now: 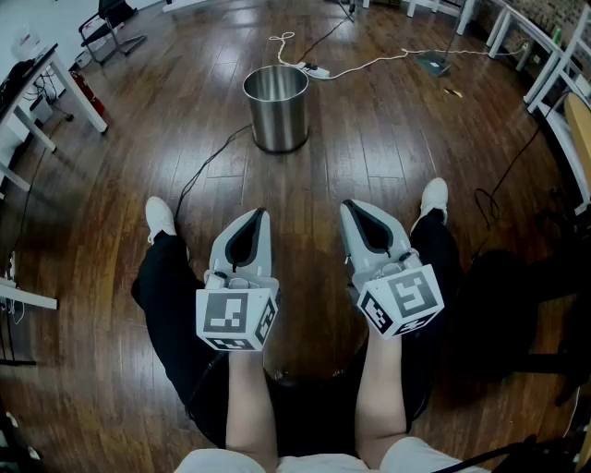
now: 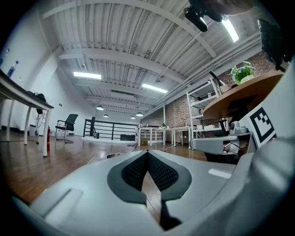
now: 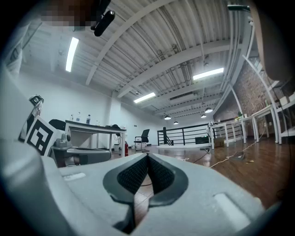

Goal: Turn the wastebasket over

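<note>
A round steel wastebasket (image 1: pixel 276 107) stands upright with its open mouth up on the wooden floor, well ahead of both grippers. My left gripper (image 1: pixel 260 214) and my right gripper (image 1: pixel 345 206) are held level side by side above my legs, both shut with nothing between the jaws. In the left gripper view the left gripper (image 2: pixel 147 152) has its tips meeting, and only the wastebasket's rim (image 2: pixel 116 155) peeks over the jaw. The right gripper (image 3: pixel 147 156) is likewise closed in the right gripper view, where the wastebasket is hidden.
Black cables (image 1: pixel 205 166) and a white cord with a power strip (image 1: pixel 314 67) lie on the floor near the wastebasket. White desks (image 1: pixel 37 102) stand at the left, white frames (image 1: pixel 545 65) at the right, an office chair (image 1: pixel 109 23) far left. My shoes (image 1: pixel 159 218) rest on the floor.
</note>
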A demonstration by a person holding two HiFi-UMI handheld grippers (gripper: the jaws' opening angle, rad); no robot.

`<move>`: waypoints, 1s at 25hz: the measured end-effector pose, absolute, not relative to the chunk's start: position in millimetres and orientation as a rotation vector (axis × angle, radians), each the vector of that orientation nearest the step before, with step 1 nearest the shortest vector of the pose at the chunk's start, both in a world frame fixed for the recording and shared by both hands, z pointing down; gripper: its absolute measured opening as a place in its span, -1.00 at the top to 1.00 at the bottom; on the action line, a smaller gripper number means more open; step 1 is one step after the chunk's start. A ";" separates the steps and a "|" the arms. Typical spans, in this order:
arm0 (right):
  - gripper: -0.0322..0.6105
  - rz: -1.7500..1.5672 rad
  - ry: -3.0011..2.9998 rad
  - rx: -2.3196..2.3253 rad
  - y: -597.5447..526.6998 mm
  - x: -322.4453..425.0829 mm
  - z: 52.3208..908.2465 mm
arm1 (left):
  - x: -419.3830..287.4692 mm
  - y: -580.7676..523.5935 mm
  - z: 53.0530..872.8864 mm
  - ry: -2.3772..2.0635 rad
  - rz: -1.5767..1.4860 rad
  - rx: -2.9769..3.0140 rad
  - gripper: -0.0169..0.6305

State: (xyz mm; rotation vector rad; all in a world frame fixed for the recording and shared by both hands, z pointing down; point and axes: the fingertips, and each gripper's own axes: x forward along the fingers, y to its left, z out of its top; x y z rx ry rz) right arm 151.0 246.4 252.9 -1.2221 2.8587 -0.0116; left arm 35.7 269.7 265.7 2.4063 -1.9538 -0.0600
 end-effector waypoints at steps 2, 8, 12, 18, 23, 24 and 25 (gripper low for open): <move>0.92 -0.003 2.858 -1.224 217.8 139.1 250.6 | 24.0 240.4 263.7 -1.952 -0.062 2.413 0.90; 0.92 0.031 2.870 -1.273 124.7 107.7 249.6 | -19.5 147.2 255.3 -1.981 -0.062 2.421 0.90; 0.86 0.055 2.897 -1.330 59.4 85.7 255.5 | -40.0 82.9 250.7 -2.003 -0.048 2.459 0.80; 0.59 0.078 2.923 -1.343 -23.1 43.9 256.7 | -69.6 -3.4 249.5 -1.988 -0.034 2.481 0.60; 0.39 0.118 2.961 -1.322 -91.9 22.4 255.7 | -89.8 -76.5 244.0 -1.985 -0.053 2.496 0.49; 0.33 0.124 2.966 -1.333 -104.9 19.7 255.8 | -96.3 -90.1 243.1 -1.985 -0.059 2.494 0.47; 0.27 0.129 2.966 -1.352 -118.4 18.1 254.8 | -102.8 -103.7 241.9 -1.984 -0.063 2.492 0.44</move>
